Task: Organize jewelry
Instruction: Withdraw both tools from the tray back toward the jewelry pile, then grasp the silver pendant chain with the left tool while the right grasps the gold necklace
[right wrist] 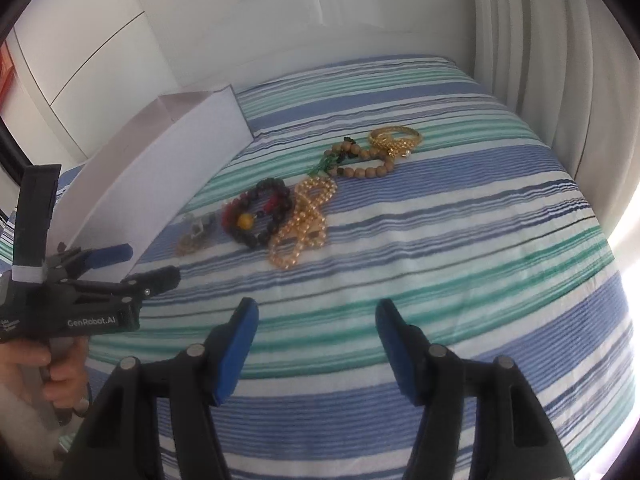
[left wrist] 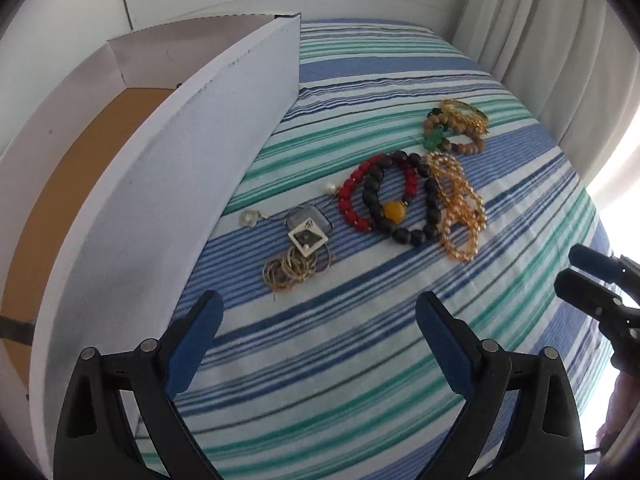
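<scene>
Showing: jewelry on a striped bedsheet (left wrist: 360, 360), beside a white cardboard box (left wrist: 160, 200).
Left gripper (left wrist: 320, 320): jaws wide apart, empty.
Right gripper (right wrist: 316, 320): jaws apart, empty.
Jewelry: black-and-red bead bracelet (left wrist: 394, 200), touching gold chain (left wrist: 460, 208); wooden bead bracelet (right wrist: 368, 164) farther back.

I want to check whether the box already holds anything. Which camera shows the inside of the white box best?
The left wrist view: the white box sits close, its brown cardboard floor visible and bare where seen. The right wrist view shows only its outer wall, not the floor.
</scene>
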Tool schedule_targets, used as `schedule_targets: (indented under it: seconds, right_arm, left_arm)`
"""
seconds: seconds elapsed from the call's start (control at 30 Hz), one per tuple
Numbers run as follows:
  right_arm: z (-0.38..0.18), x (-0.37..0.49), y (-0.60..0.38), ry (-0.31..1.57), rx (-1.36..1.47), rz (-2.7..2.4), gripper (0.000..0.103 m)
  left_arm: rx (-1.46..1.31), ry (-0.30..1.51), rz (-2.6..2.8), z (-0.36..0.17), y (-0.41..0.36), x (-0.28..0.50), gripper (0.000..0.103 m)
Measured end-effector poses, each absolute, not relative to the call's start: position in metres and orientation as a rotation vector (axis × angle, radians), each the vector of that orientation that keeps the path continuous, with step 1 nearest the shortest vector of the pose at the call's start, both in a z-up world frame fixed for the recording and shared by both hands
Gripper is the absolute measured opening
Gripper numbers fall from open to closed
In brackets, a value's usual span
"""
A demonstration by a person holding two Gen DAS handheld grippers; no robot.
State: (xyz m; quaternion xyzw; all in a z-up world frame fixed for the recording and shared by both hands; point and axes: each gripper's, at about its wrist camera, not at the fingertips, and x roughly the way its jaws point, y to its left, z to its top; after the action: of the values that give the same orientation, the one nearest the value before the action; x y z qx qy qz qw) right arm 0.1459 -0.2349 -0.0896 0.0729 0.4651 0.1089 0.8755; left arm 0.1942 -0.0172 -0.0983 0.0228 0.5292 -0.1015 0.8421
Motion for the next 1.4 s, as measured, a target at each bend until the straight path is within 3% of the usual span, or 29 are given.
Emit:
schedule_targets:
  seconds: [0.3, 0.4, 0.5, 0.53, 0.57, 0.63, 0.77, 1.07, 1.33, 1.4]
  right_arm:
    - [-0.123, 0.226, -0.215, 0.99, 0.132, 0.312, 0.062]
    - [-0.131, 0.235, -0.205, 0.992, 0.106, 0.334, 0.058]
    - [-0.133, 0.234, -0.2, 0.986, 0.081, 0.342, 0.034]
    - [-0.132, 0.232, -0.203, 0.99, 0.101, 0.354, 0.021]
    - [-0.131, 0.23, -0.205, 0.988, 0.115, 0.349, 0.018]
    - [-0.127, 0.223, -0.208, 0.98, 0.117, 0.337, 0.009]
    - [-0.113, 0.199, -0.218, 0.962, 0.146, 0.327, 0.008]
    - [-0.098, 0.133, -0.232, 0.988, 0.173, 0.345, 0.008]
    - [-0.124, 0.073, -0.24, 1.13, 0.189, 0.305, 0.009]
    - [-0.126, 0.069, -0.246, 1.131, 0.216, 0.284, 0.022]
  left_arm:
    - [0.078, 1.129, -0.215, -0.127, -0.02, 0.219, 0.096]
    - [0.057, 1.139, -0.231, -0.132, -0.015, 0.22, 0.095]
    - [0.055, 1.139, -0.233, -0.133, -0.013, 0.221, 0.08]
    - [0.067, 1.129, -0.228, -0.132, -0.013, 0.22, 0.071]
    - [0.07, 1.128, -0.229, -0.131, -0.012, 0.219, 0.055]
    - [0.068, 1.129, -0.222, -0.129, -0.009, 0.218, 0.033]
    - [0.023, 1.155, -0.251, -0.126, -0.003, 0.213, 0.025]
    - [0.031, 1.194, -0.318, -0.112, 0.005, 0.155, 0.023]
    - [0.043, 1.23, -0.336, -0.111, 0.014, 0.093, 0.023]
    - [0.043, 1.229, -0.339, -0.11, 0.013, 0.086, 0.023]
